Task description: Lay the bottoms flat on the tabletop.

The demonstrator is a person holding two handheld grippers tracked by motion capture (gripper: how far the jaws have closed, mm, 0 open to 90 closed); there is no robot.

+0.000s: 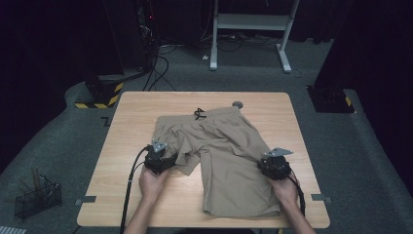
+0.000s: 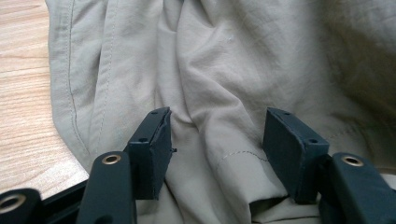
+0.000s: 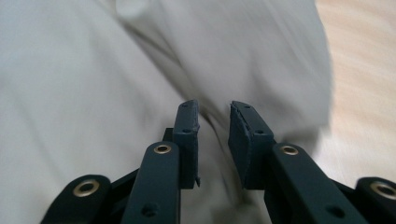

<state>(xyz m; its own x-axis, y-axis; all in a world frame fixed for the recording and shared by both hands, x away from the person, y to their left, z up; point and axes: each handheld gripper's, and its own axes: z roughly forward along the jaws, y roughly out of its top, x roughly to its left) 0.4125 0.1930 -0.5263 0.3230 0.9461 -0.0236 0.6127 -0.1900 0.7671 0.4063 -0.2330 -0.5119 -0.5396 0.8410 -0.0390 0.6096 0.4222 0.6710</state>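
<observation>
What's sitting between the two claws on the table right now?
Just the khaki shorts: in the high view their bunched crotch and one leg span the stretch from the left claw to the right claw.

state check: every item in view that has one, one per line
shorts: flat on the table, one leg bunched up toward the crotch, the other leg laid out straight
drawstring: tied, at the waistband
left gripper: jaws open wide, creased cloth between them, pads not pressing
right gripper: jaws narrowly apart over the cloth, nothing pinched
wire basket: upright on the floor, holding sticks
table: bare wood around the shorts
</observation>
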